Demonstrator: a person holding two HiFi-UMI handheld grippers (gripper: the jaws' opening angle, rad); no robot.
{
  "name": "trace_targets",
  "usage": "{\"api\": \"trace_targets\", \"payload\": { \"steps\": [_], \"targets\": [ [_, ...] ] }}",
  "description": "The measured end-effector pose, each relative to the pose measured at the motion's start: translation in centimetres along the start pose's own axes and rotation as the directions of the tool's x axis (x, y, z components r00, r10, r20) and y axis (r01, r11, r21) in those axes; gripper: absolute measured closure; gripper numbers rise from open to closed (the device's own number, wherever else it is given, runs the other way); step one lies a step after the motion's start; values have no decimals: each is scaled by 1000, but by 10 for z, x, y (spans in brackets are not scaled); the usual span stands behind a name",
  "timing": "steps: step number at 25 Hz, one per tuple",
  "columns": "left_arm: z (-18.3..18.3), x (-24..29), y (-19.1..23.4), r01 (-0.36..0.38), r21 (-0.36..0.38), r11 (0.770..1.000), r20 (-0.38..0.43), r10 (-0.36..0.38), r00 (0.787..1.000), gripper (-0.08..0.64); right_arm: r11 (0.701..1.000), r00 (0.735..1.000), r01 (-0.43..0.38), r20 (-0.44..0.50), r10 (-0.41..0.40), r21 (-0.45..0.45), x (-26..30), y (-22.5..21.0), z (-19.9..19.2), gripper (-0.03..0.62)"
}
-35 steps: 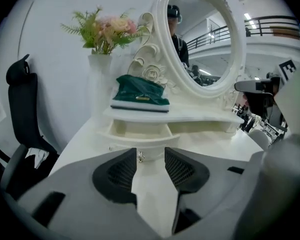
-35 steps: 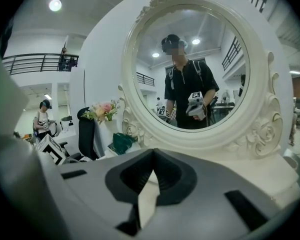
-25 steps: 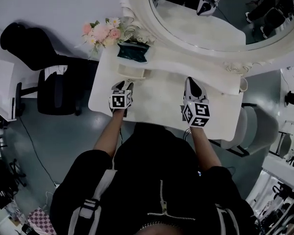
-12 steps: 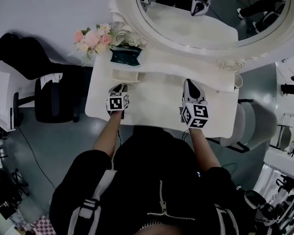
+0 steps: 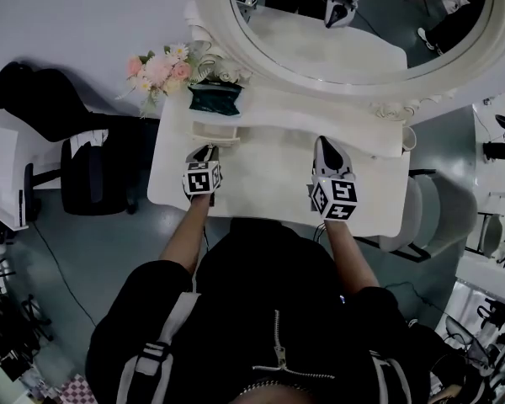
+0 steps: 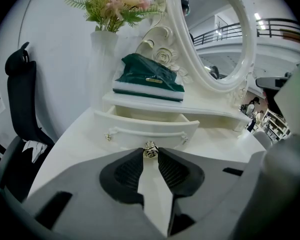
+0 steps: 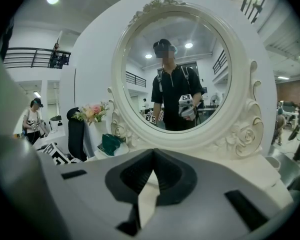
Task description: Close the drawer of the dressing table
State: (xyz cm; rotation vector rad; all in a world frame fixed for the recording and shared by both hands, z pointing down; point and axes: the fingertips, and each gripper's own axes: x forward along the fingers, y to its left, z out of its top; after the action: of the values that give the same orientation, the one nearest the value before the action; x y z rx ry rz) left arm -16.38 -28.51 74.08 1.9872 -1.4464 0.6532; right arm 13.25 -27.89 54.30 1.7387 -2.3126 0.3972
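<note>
The small white drawer (image 6: 145,126) stands pulled out from under the shelf at the dressing table's (image 5: 269,175) back left; in the head view the drawer (image 5: 215,132) is just ahead of my left gripper (image 5: 206,152). At the drawer's front middle, my left gripper (image 6: 150,154) is shut on the little metal rose knob (image 6: 150,150), which sits pinched between the tips. My right gripper (image 5: 326,146) hovers over the table's right half, shut with nothing in it, and the right gripper (image 7: 153,156) points at the oval mirror (image 7: 172,79).
A green packet (image 6: 150,79) lies on the shelf above the drawer, beside a vase of flowers (image 6: 115,4). A black chair (image 5: 93,171) stands left of the table and a white chair (image 5: 429,217) at its right. The mirror (image 5: 345,23) rises behind.
My left gripper's jaws, spread apart a second ago, have come together on the drawer's knob. Neither hand has shifted much; the head view has moved slightly.
</note>
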Motion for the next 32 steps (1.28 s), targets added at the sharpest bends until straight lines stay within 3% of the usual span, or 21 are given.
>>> {"api": "trace_targets", "payload": {
  "steps": [32],
  "targets": [
    [30,45,9,7,17,1000,-24,-7,1000,462,999,999,46,-8,-46,29,11,-21,5,591]
  ]
}}
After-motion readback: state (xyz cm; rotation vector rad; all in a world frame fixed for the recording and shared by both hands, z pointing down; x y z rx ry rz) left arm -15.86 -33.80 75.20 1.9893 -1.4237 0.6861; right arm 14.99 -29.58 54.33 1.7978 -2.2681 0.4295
